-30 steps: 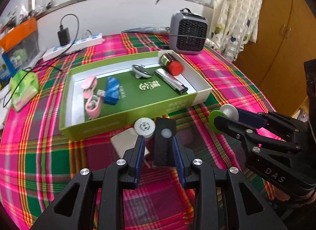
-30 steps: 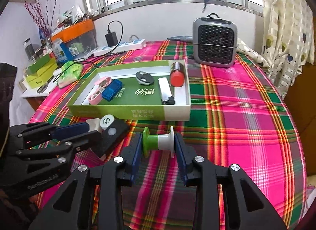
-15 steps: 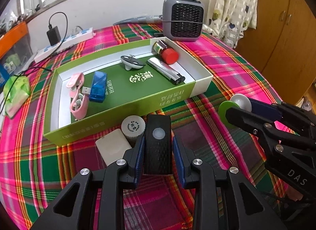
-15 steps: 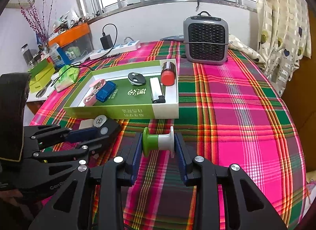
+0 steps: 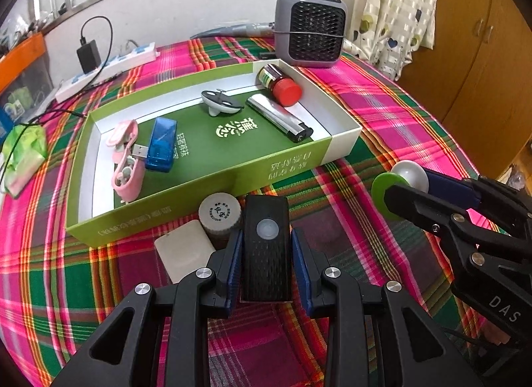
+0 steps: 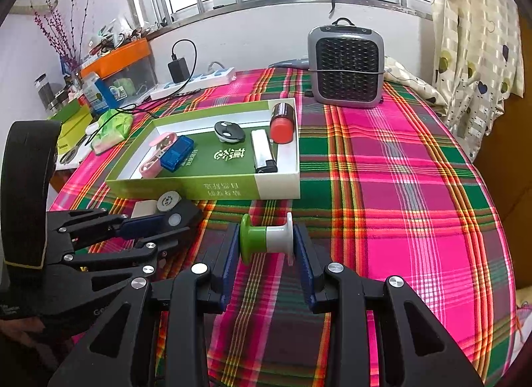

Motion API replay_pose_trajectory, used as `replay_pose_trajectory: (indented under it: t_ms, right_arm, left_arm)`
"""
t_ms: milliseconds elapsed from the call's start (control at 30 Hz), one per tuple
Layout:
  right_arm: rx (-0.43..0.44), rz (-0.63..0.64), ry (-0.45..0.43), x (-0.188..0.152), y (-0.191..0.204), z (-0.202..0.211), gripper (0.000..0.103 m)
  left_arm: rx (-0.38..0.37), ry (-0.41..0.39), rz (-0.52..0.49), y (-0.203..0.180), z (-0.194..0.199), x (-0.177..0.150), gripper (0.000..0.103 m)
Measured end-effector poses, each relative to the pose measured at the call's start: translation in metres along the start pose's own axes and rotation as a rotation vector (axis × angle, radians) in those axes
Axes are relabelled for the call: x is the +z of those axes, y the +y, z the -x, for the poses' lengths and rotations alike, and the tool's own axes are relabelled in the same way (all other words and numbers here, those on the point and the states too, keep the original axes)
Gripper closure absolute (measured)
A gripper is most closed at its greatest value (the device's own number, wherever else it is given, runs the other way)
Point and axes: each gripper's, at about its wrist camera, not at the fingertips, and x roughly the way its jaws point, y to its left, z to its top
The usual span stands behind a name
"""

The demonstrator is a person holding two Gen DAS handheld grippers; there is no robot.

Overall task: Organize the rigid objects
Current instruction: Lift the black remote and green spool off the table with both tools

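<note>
My left gripper [image 5: 267, 254] is shut on a black rectangular device [image 5: 266, 244] with a round button, held in front of the green box [image 5: 186, 200]. My right gripper [image 6: 267, 247] is shut on a green and white spool [image 6: 266, 239], held above the plaid cloth to the right of the left gripper. The spool also shows in the left wrist view [image 5: 395, 184]. The box holds a pink case [image 5: 124, 157], a blue USB device [image 5: 161, 144], a small black and white piece [image 5: 219, 102], a lighter [image 5: 279, 117] and a red-capped bottle [image 5: 279, 86].
A round grey cap [image 5: 219, 212] and a beige pad [image 5: 184, 252] lie on the cloth just before the box's front wall. A grey heater [image 5: 311, 34] stands behind the box. A power strip [image 5: 106, 69] and a green packet [image 5: 25, 151] lie at left.
The left gripper has closed on the black device and lifted it, with the view now higher above the box. The right gripper keeps its hold on the spool and has risen a little.
</note>
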Motion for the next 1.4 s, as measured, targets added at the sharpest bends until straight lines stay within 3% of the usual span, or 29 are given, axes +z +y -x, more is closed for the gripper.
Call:
replay_pose_trajectory:
  t_ms: [1400]
  right_arm:
    - [-0.004, 0.049, -0.023, 0.003, 0.019, 0.012, 0.069]
  left_arm:
    - [-0.003, -0.1, 0.026, 0.009, 0.036, -0.005, 0.077]
